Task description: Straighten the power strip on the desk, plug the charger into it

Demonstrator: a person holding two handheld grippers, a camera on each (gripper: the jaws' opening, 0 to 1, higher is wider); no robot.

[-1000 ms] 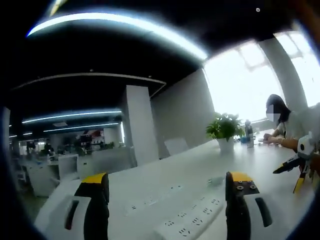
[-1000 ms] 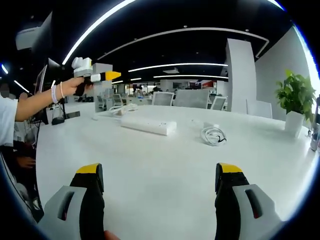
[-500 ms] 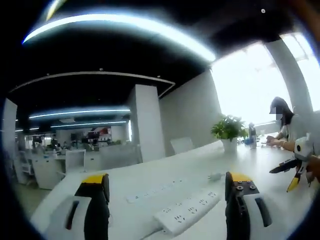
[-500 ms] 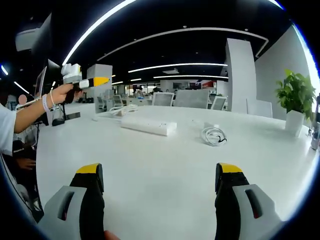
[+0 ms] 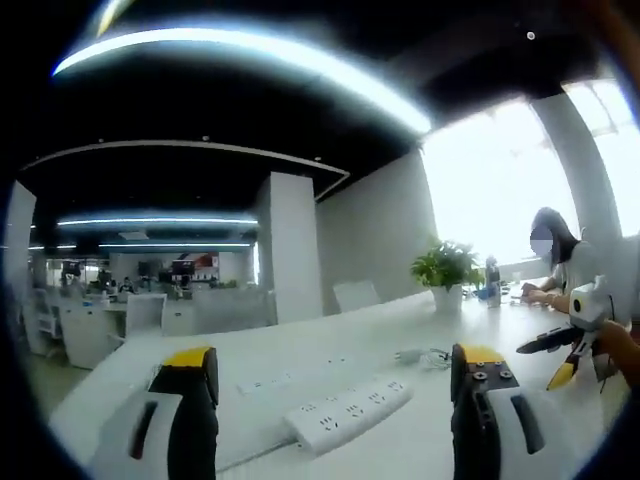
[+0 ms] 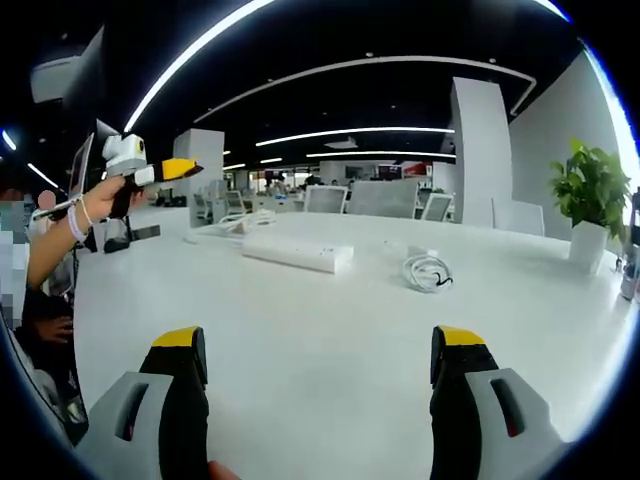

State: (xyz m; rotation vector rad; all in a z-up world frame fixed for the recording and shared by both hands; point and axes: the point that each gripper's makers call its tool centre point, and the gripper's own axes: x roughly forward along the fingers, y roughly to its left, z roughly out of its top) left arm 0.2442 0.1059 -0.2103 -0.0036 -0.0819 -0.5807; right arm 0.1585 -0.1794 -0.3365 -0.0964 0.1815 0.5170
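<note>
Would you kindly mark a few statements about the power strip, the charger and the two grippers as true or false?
1. The power strip lies flat on the white desk. True.
2. The charger is already plugged into the power strip. False: it lies apart on the desk, its cable coiled.
3. The right gripper is shut on the charger. False: its jaws stand open and hold nothing.
4. The left gripper has open jaws, with the power strip beyond them. True.
5. A potted plant stands on the desk. True.
</note>
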